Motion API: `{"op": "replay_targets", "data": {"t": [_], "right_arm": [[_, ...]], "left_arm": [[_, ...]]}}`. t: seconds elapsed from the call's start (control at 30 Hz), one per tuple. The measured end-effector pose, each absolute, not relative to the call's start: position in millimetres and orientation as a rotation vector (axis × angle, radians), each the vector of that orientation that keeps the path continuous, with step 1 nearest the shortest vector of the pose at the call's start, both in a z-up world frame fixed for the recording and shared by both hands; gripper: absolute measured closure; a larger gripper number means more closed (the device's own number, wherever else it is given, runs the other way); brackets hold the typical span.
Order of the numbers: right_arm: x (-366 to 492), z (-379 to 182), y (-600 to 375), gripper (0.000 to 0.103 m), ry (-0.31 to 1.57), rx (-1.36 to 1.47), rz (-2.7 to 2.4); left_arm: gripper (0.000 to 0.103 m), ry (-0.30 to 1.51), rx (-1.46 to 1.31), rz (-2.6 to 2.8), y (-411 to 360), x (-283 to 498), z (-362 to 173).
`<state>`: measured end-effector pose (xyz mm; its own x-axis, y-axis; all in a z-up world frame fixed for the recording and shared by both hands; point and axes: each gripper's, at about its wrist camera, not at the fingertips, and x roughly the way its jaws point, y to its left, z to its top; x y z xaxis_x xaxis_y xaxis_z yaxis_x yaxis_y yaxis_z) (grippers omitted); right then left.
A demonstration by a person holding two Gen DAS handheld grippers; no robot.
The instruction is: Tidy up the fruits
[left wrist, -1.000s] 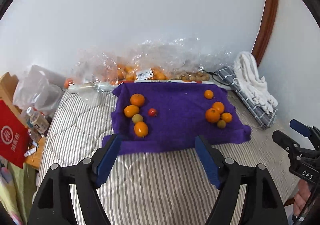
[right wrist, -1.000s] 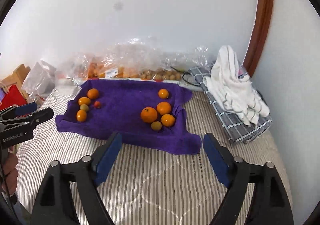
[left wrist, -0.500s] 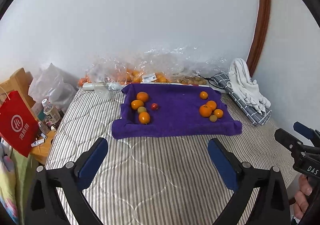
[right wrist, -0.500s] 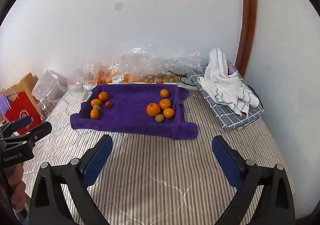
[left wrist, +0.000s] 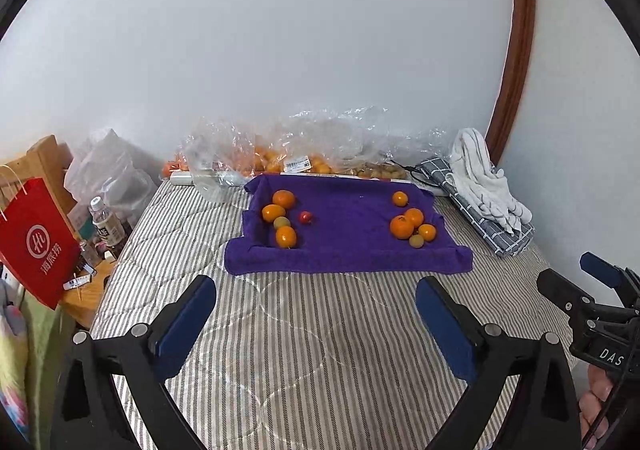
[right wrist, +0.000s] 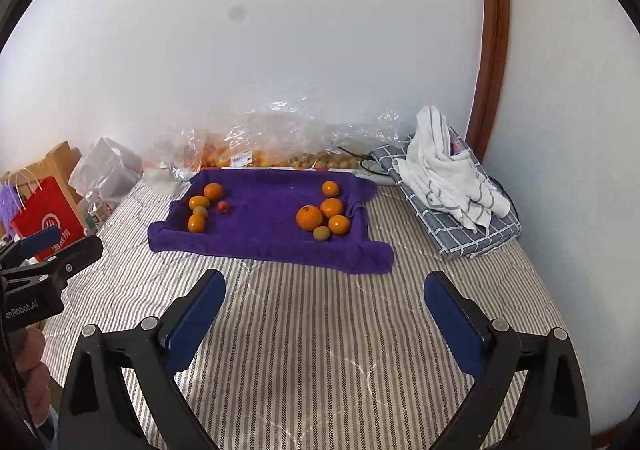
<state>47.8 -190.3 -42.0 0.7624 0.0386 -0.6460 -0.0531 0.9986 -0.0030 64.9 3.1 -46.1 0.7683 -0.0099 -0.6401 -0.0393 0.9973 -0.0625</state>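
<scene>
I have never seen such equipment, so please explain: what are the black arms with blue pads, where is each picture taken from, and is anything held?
No robot here: a person holds a hand tool in each hand. Each picture comes from a camera on one tool, looking forward between its jaws. The left gripper and right gripper are open and empty. Ahead, on a striped mattress, lies a purple towel with two groups of small fruits, the left group and the right group.

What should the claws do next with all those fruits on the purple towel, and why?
Probably move the left claw forward toward the small red fruit. Both claws are open and empty, back from the purple towel, and that fruit is the only red one, lying beside the left group of orange fruits.
</scene>
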Motion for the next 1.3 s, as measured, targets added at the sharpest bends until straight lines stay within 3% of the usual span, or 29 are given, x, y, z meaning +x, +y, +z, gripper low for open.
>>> {"op": "replay_targets", "data": {"t": [1.3], "right_arm": [[48.5, -45.8, -208.6, 0.004, 0.709, 0.014, 0.032]], "left_arm": [[0.002, 0.695, -0.053, 0.019, 0.6, 65.6, -47.6]]}}
